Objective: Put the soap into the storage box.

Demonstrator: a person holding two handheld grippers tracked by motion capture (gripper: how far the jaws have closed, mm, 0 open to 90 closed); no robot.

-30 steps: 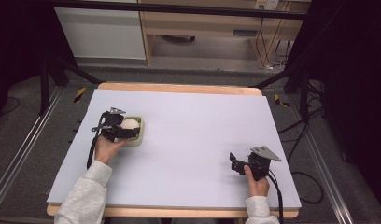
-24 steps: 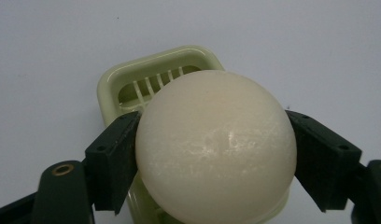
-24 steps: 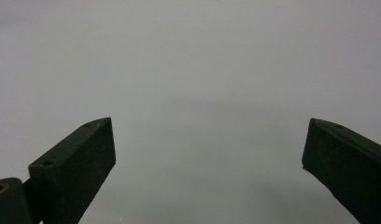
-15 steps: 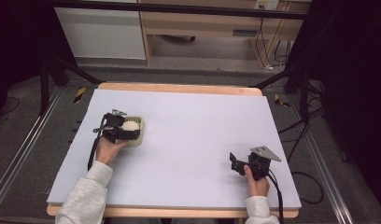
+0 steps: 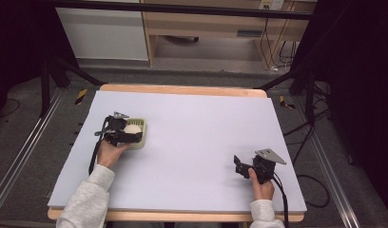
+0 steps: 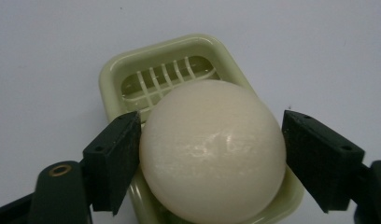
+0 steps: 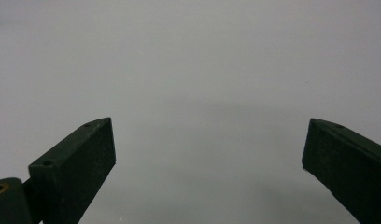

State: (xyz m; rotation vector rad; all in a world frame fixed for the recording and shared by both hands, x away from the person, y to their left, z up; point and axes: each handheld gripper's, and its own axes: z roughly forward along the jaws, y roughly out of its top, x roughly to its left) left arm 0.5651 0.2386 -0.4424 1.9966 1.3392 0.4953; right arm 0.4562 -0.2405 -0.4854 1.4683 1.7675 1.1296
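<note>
Left claw (image 6: 212,140) at the left side of the counter (image 5: 197,128), jaws set either side of a pale cream ball (image 6: 212,151). In the left gripper view left jaw touching the ball's side, right jaw right at the other side with barely a sliver of gap, if any; cannot tell for sure whether clamped or just closing in. Ball sitting in a pale green slotted dish (image 6: 132,79), lower part inside the dish, top well above the rim. Dish flat on the counter, slotted grid visible at its far end beyond the ball. In the high view same ball (image 5: 131,128) and dish (image 5: 140,137) at left-centre, left claw (image 5: 130,133) over them from the near-left, left hand (image 5: 108,151) behind it, grey sleeve (image 5: 85,199) coming in from the near edge.

Right claw (image 7: 207,158) released, jaws spread wide with bare grey counter between them, nothing gripped. In the high view right claw (image 5: 237,166) at the near right of the counter, pointing left, well apart from the dish, grey three-cornered plate on top, cable trailing off the near edge, right hand (image 5: 260,186) holding it.
</note>
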